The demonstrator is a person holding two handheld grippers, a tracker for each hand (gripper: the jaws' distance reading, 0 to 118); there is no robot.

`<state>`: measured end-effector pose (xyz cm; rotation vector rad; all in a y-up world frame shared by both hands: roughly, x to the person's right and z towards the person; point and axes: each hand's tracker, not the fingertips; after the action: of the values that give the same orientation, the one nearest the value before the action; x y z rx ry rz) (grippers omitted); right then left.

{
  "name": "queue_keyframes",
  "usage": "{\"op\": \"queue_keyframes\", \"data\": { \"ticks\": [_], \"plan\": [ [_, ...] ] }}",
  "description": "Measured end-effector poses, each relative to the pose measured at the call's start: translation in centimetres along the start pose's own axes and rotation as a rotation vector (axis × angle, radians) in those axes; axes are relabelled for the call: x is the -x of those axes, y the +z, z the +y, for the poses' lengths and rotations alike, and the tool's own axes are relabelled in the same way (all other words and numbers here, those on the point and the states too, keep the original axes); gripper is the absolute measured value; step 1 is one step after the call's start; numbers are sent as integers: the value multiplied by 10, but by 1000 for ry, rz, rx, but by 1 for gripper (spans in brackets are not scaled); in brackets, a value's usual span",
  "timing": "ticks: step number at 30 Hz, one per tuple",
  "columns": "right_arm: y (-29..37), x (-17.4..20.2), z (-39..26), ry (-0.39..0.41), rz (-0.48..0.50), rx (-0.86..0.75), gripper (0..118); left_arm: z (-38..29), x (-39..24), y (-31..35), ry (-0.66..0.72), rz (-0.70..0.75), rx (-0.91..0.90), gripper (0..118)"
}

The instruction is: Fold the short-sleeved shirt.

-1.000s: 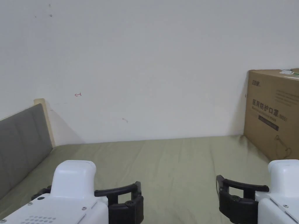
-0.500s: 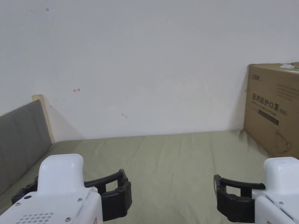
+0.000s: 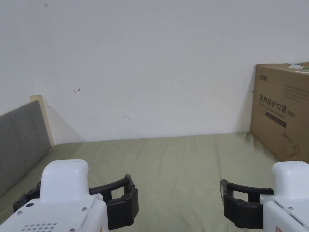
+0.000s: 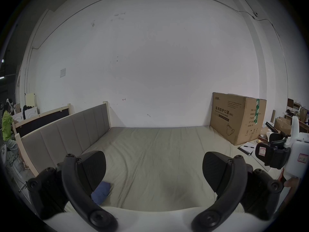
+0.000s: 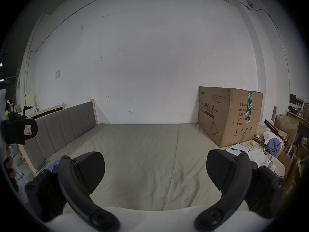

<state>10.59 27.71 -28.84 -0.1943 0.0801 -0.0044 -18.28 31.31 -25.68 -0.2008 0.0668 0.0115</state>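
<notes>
— Looking for the short-sleeved shirt. Seen anywhere?

— Maybe. Spotted a small blue cloth point(image 4: 101, 192) bunched up on the bed sheet point(image 4: 158, 152), low down by the left edge, near the grey headboard point(image 4: 66, 135). Half hidden behind one jaw. Could be the shirt, but hard to tell for sure. Not spread out, and not folded neatly yet.

— And the left gripper point(image 4: 153, 168)?

— Held up over the bed, pointing at the white wall point(image 4: 150, 68). Jaws wide apart. Holding nothing, touching nothing.

— Same for the right gripper point(image 5: 155, 168)?

— Yes. Wide open too, empty, up in the air above the sheet, well apart from the left one.

— Why held like that?

— Probably getting ready. Open jaws for pinching cloth. Up high so as not to bump or drag the sheet. Lots of flat sheet in the middle, good for laying a shirt out.

— And the big brown box point(image 5: 229, 115)?

— Pushed into the far right corner against the wall, out of the way.

— What next?

— Only a guess: reach down to the left, pinch the blue cloth, and bring it to the middle.
</notes>
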Motion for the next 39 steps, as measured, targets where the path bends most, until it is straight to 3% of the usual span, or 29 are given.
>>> {"op": "queue_keyframes", "data": {
  "ticks": [18,39],
  "plan": [
    [-3,-3,-1,-5,6,8,118,5,-1,-6,82,-52,92,114],
    [-9,-4,-5,-14,18,33,118,0,-2,-17,57,-9,94,114]
  ]
}}
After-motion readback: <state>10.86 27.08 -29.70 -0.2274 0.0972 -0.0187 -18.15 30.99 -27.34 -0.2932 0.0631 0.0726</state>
